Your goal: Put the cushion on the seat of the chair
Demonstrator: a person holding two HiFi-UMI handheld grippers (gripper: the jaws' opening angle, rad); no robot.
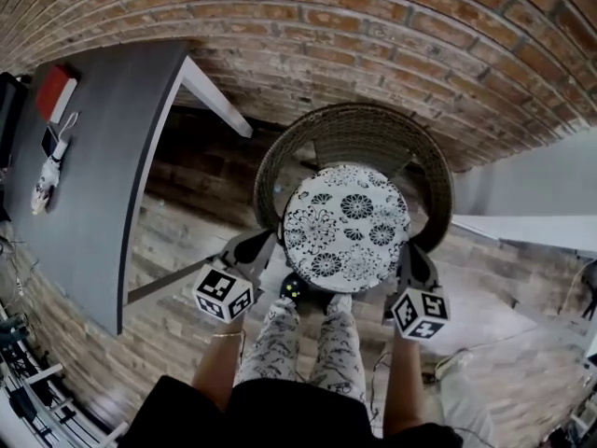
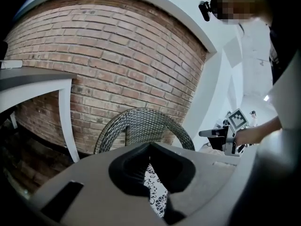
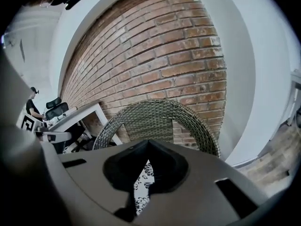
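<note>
Wicker makes up the round chair that stands against the brick wall, with a grey worktop off to the left. The cushion, a round pad printed with black-and-white flowers, hangs flat over the chair and hides most of the seat. Its near edge reaches toward the person's legs. Whether its underside touches the seat cannot be told from above.

The left tongs are clamped on the cushion's near-left rim and the right tongs on its near-right rim. Each gripper view shows a strip of the printed fabric pinched between closed jaws, with the woven chair back rising just beyond.

The task looks close to its end: the cushion probably has to be lowered, pushed back and let go.

- Both grips sit on the near side, so the far edge is unsupported. It could droop and catch on the curved back, leaving the cushion tilted.
- If one pair of tongs opens before the other, the cushion may swing or slide off the front of the seat.
- If it is released while it overhangs the near edge, it could tip onto the floor.
- The thin pinch on soft fabric might slip during the push.
</note>
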